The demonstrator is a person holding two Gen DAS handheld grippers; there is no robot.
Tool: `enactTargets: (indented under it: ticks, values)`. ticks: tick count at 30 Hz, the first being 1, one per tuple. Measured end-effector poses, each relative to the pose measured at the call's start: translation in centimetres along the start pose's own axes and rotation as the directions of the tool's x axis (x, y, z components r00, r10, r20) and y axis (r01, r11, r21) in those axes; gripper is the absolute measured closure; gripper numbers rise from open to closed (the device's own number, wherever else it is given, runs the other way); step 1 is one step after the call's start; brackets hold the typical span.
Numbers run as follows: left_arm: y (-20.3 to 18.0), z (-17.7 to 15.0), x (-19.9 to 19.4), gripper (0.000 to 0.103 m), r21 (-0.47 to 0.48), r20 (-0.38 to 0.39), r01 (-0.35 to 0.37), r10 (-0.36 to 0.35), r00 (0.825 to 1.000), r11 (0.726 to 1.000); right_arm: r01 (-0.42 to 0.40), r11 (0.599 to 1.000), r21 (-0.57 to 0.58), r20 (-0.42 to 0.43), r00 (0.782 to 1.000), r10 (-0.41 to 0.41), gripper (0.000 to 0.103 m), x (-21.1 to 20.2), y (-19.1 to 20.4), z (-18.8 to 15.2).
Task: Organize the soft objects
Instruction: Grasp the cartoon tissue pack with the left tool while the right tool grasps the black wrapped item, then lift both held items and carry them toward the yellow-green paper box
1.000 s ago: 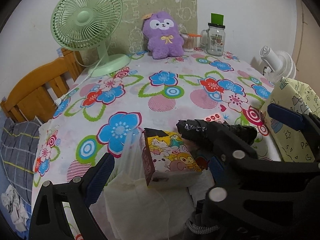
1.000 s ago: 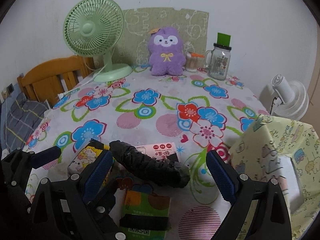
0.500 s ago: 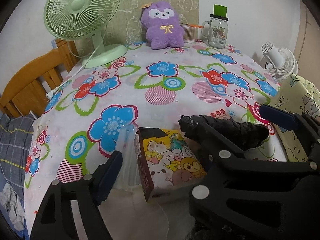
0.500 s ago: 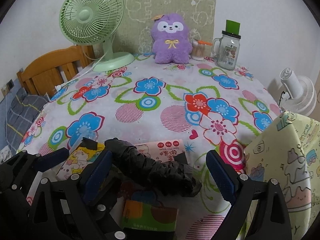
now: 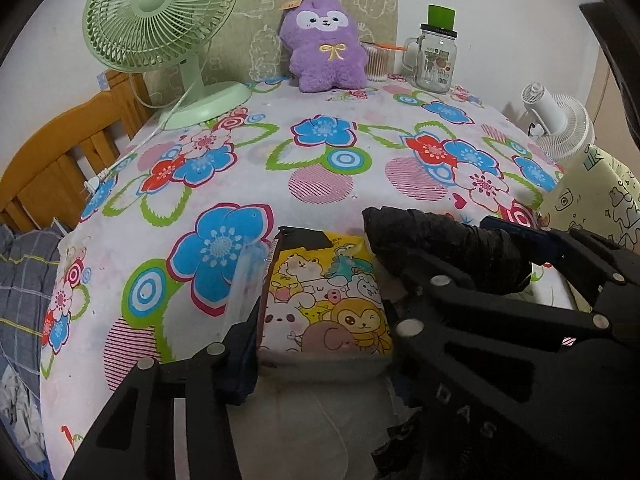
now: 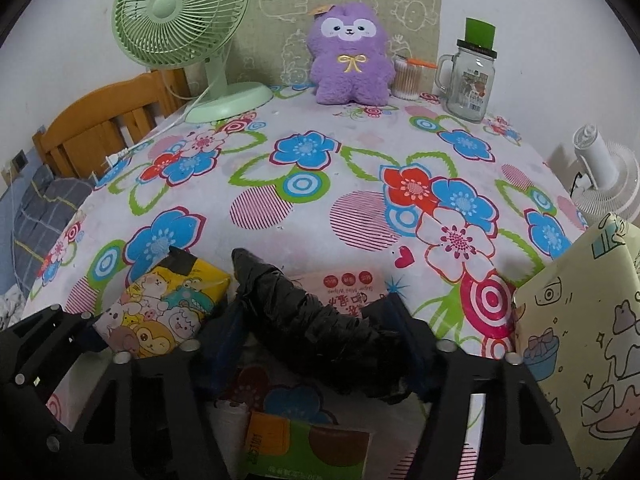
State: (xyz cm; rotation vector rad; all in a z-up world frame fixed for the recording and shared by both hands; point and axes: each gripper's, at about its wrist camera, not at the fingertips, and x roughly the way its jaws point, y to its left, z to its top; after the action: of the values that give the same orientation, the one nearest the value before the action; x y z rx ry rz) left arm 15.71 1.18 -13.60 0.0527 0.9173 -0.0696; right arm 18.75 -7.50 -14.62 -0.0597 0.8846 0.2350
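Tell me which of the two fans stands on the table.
The green fan, at the table's far left corner beside the purple plush toy. The white fan stands off the table's right edge.

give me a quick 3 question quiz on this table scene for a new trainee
1. The cartoon tissue pack sits between the jaws of: A) the left gripper B) the right gripper C) neither.
2. True or false: the green fan lies tipped over on the table.
3. What is the right gripper clamped on?

Key
1. A. Its pads press on the pack's two sides.
2. False. It stands upright on its base.
3. The black wrapped roll.
Both grippers' jaws have just been closing onto these things.
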Motion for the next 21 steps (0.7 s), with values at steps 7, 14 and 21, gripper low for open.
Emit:
enactTargets:
  ticks: [7,14,21]
  values:
    - [0.2,0.0,-0.6,0.050,-0.003,0.023,0.002,-0.002,1.000,1.000,-0.002,1.000,0.002,0.007,1.000,0.002,0.056,-0.5,-0.1,0.0]
    - [0.5,0.2,-2.1,0.050,-0.029,0.057,0.006,-0.004,0.998,1.000,0.019,1.000,0.017,0.058,0.998,-0.020,0.056,-2.5,-0.3,0.1]
    - [0.2,0.1,-4.2,0.050,-0.031,0.099,0.007,-0.003,0.995,1.000,0.032,0.999,0.029,0.103,0.994,-0.034,0.056,-5.1,-0.5,0.0]
